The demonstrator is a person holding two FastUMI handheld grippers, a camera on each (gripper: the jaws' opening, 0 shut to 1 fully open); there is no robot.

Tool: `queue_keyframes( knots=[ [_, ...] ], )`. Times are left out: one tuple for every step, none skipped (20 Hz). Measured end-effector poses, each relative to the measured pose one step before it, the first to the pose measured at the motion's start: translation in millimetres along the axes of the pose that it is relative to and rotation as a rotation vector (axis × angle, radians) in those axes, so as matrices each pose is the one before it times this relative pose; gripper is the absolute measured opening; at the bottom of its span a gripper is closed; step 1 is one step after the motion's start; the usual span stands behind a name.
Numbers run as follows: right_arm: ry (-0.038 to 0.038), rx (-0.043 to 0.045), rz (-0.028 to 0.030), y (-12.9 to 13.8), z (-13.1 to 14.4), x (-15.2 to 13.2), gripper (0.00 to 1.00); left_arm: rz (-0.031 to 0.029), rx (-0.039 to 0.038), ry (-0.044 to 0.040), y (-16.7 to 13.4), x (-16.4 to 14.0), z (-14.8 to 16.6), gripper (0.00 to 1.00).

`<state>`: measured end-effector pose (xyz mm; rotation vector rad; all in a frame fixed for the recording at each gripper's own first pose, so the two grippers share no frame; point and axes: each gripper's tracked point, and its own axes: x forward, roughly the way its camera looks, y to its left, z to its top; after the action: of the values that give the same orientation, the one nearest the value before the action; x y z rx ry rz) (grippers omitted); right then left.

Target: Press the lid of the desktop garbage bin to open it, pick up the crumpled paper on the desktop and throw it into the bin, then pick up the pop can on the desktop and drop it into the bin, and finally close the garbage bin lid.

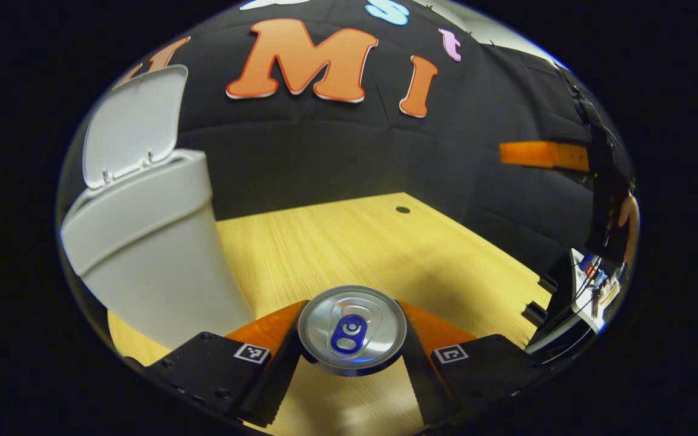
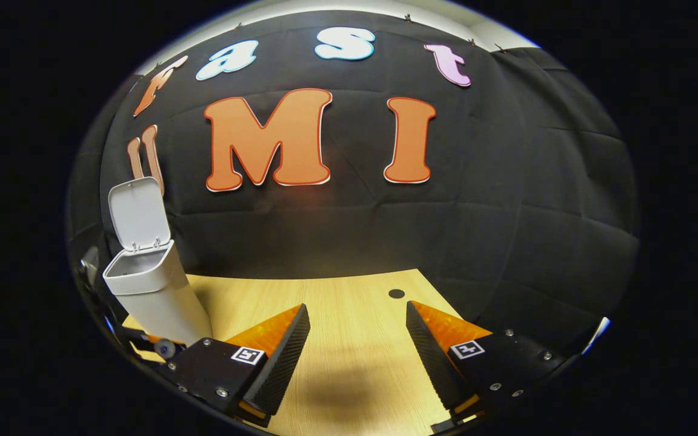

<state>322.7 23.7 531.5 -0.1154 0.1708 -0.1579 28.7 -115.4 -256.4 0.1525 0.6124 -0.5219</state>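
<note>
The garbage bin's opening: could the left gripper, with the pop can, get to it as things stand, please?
Probably yes. The left gripper is shut on the pop can; the garbage bin stands close by with its lid swung up, and only bare desktop lies between.

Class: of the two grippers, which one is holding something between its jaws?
The left gripper: its jaws clamp the pop can. The right gripper is open over bare desktop.
</note>
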Motion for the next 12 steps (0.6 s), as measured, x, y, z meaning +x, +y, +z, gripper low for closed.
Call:
queue_keyframes(
  knots=[
    [-0.00720, 0.00083, 0.00729, 4.33, 2.20, 0.06, 1.00, 0.01295, 0.00828, -0.02819, 4.00, -9.86, 16.15, 0.82],
    [-0.01126, 0.00145, 0.00975, 4.31, 2.33, 0.34, 1.00, 0.00740, 0.00124, -0.03460, 3.53, -9.41, 18.09, 0.83],
    [-0.00847, -0.00210, 0.00796, 4.47, 1.65, 0.88, 0.95, 0.00400, -0.01052, -0.05387, 3.60, -8.11, 20.47, 0.82],
    [-0.00482, -0.00450, 0.01004, 4.76, 0.12, 0.61, 0.95, 0.01934, -0.00370, -0.01290, 6.84, -6.64, 16.29, 0.81],
    [-0.00287, -0.00327, 0.00739, 4.18, 0.38, 1.07, 0.96, 0.00896, -0.01105, -0.02570, 9.51, -9.92, 15.24, 0.81],
    [-0.00362, -0.00111, 0.00616, 3.74, 0.89, 1.45, 0.96, 0.01032, -0.01268, -0.02525, 7.32, -10.55, 15.96, 0.81],
    [-0.00422, 0.00095, 0.00813, 3.88, 1.19, 0.66, 1.00, 0.00698, -0.01266, -0.02502, 7.68, -7.50, 17.15, 0.81],
    [-0.00217, 0.00205, 0.00597, 4.19, 1.35, 0.67, 1.00, 0.01213, -0.01204, -0.02154, 10.47, -3.13, 15.26, 0.81],
    [0.00114, 0.00104, 0.00633, 3.83, 0.55, 0.55, 0.95, 0.01772, -0.01082, -0.02275, 12.37, -2.63, 15.81, 0.81],
    [-0.00222, 0.00037, 0.00304, 3.33, 0.72, 1.18, 0.95, 0.01758, -0.01147, -0.02337, 14.63, -2.69, 15.58, 0.80],
    [-0.00504, -0.00095, 0.00265, 2.85, 2.28, 0.12, 1.00, 0.02437, -0.01456, -0.02197, 16.12, -4.23, 13.33, 0.81],
    [-0.00365, -0.00217, 0.00269, 2.62, 1.46, 0.14, 0.96, 0.02630, -0.01764, -0.01586, 16.62, -2.23, 9.83, 0.81]
  ],
)
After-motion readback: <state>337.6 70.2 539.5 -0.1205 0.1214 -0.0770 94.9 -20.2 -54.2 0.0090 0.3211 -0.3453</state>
